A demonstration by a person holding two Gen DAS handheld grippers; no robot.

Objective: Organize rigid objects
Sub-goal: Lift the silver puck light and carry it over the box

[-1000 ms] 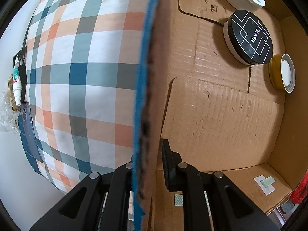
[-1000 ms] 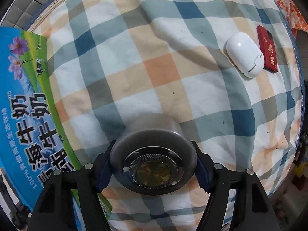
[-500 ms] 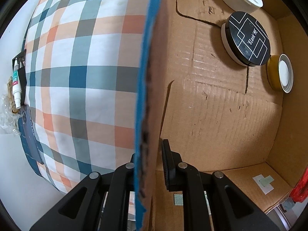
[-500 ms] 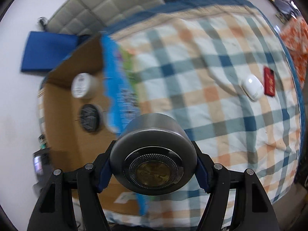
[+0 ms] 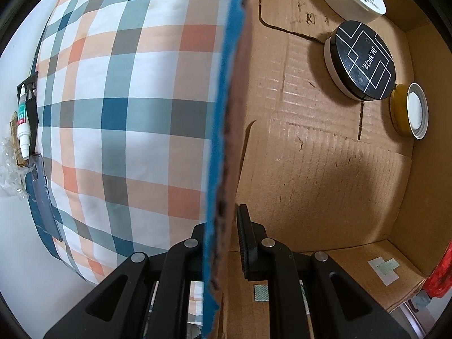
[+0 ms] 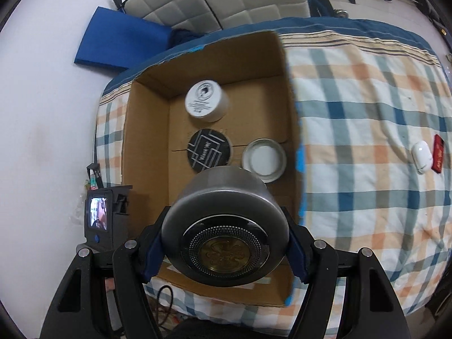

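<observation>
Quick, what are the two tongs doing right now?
Left tongs: shut on the cardboard box wall.
Right tongs: shut on the round metal tin, above the box.

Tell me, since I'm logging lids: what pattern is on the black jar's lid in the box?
White angular line pattern on black, on the black jar lid; left wrist view is clearest.

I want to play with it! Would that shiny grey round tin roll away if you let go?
Probably, on its side: the grey round tin has curved walls. Its smooth metal looks slippery, and likely stiff, keeping its shape between the right hand-held gripper's pads.
</observation>
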